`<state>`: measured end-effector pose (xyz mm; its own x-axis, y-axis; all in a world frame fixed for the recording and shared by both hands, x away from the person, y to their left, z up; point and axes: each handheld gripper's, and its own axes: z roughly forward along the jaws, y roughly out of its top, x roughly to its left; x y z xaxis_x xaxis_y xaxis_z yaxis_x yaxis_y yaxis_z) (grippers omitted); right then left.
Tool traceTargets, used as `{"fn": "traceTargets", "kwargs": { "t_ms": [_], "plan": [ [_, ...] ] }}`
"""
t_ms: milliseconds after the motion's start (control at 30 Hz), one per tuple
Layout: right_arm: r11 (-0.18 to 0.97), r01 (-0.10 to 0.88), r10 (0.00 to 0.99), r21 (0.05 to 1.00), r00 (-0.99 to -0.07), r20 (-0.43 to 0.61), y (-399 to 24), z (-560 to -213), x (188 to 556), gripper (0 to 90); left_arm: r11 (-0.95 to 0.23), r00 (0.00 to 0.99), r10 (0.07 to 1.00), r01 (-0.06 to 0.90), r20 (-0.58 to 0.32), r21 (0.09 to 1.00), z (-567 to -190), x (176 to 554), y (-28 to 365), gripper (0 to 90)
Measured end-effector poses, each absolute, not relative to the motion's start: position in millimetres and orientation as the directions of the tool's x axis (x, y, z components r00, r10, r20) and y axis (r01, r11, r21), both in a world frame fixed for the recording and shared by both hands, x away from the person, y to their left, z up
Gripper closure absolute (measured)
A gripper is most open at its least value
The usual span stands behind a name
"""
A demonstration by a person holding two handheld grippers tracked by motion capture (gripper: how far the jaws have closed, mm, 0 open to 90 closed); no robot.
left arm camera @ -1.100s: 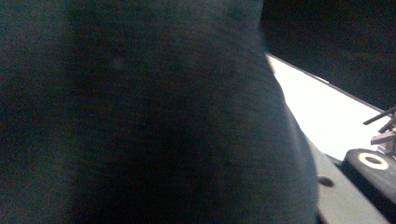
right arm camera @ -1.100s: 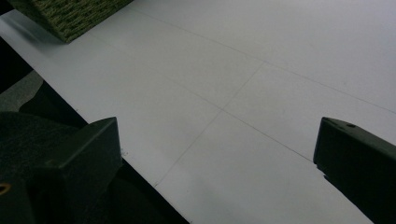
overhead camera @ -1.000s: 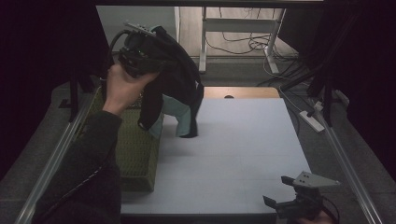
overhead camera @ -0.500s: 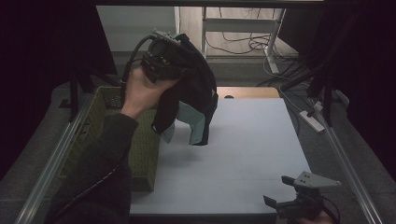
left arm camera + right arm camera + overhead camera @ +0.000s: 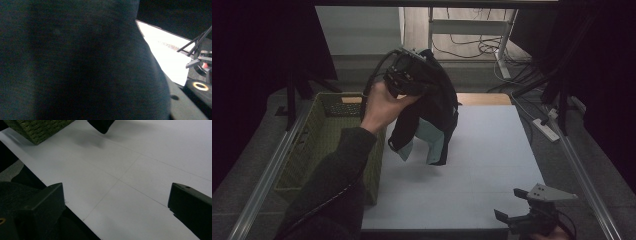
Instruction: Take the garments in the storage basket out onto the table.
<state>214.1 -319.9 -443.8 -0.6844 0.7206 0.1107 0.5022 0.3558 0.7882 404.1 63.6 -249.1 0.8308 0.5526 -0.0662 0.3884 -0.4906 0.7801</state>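
Currently my left gripper holds a dark jacket bunched in its closed jaws, hanging clear above the white table, beside the green basket. Right gripper idles at the near edge, jaws wide apart, empty. Risk: grip looks shallow; fabric may slip out, or the hem could snag the basket rim.

White table lies open — green basket walls its left edge
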Motion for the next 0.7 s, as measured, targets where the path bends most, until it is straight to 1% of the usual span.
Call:
{"fn": "traceTargets", "kwargs": {
  "t_ms": [367,700],
  "plan": [
    [0.353,0.502,0.720,0.790,-0.685,0.114,-320.5,-443.6,213.7,1.0,-0.501,0.847,0.525,0.391,-0.088,0.772,-284.0,409.8,42.7,75.8],
    [0.353,0.502,0.719,0.790,-0.686,0.114,-320.4,-443.7,213.7,1.0,-0.515,0.849,0.513,0.419,-0.123,0.748,-318.3,415.7,32.2,75.0]
  ]
}}
